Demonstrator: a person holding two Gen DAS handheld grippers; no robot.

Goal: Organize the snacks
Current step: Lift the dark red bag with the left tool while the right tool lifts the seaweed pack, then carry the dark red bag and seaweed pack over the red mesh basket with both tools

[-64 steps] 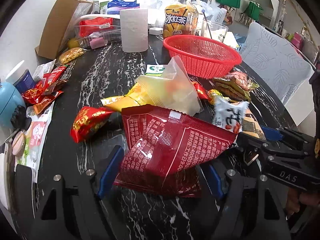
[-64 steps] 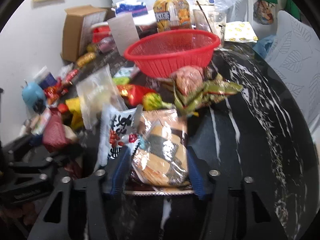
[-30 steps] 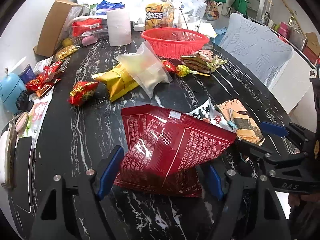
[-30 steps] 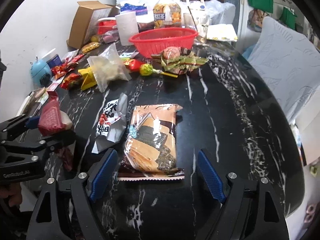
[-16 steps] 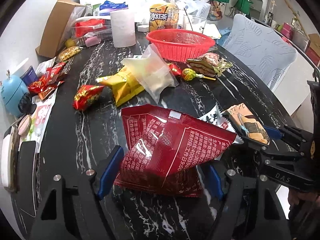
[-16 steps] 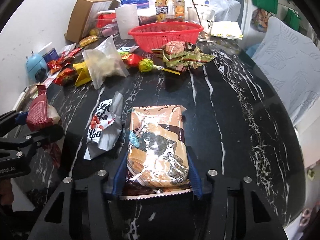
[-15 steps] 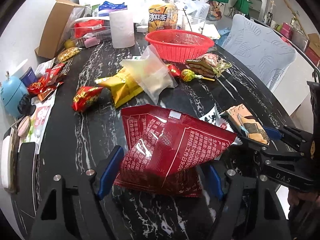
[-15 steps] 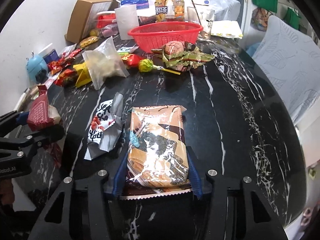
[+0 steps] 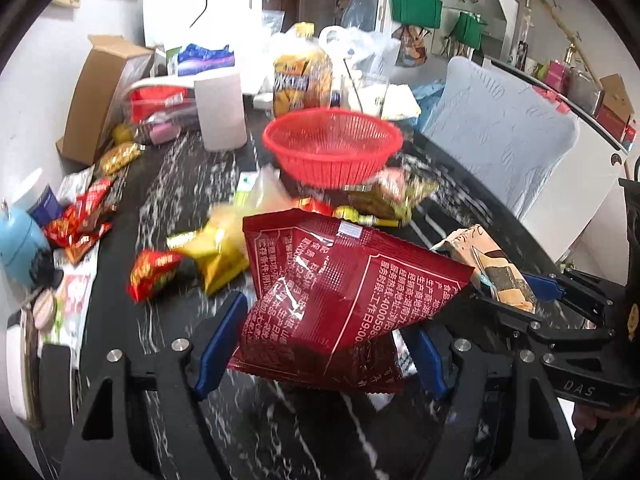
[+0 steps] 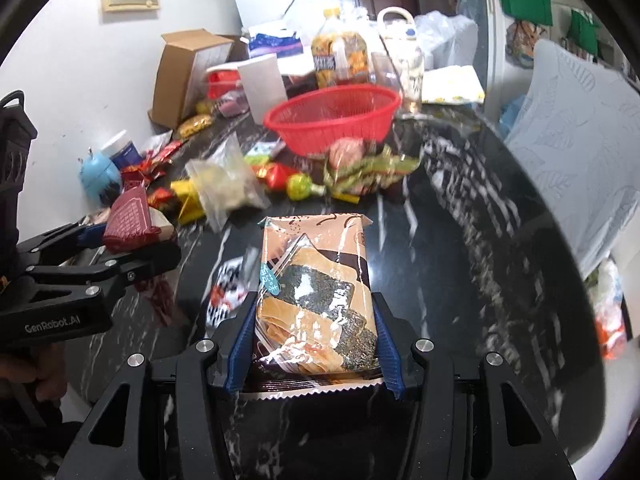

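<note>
My left gripper (image 9: 320,352) is shut on a dark red snack bag (image 9: 340,292) and holds it above the black marble table (image 9: 168,184). My right gripper (image 10: 316,344) is shut on an orange seaweed cracker pack (image 10: 316,288), lifted off the table; the pack also shows in the left wrist view (image 9: 488,268). The red plastic basket (image 9: 332,148) stands empty at the far middle of the table and shows in the right wrist view too (image 10: 332,116). The left gripper and its red bag (image 10: 128,220) appear at the left of the right wrist view.
Loose snacks lie before the basket: a clear bag (image 10: 228,184), a yellow pack (image 9: 216,252), a red pack (image 9: 156,272), green wrapped sweets (image 10: 368,172), a black-and-white pack (image 10: 228,292). A paper roll (image 9: 220,108), a drink bottle (image 9: 300,76), a cardboard box (image 9: 100,96) stand behind. A chair (image 9: 500,132) is at right.
Both grippers have risen and moved forward toward the basket with their packs. The right gripper closed on the cracker pack about a second ago and lifted it off the table.
</note>
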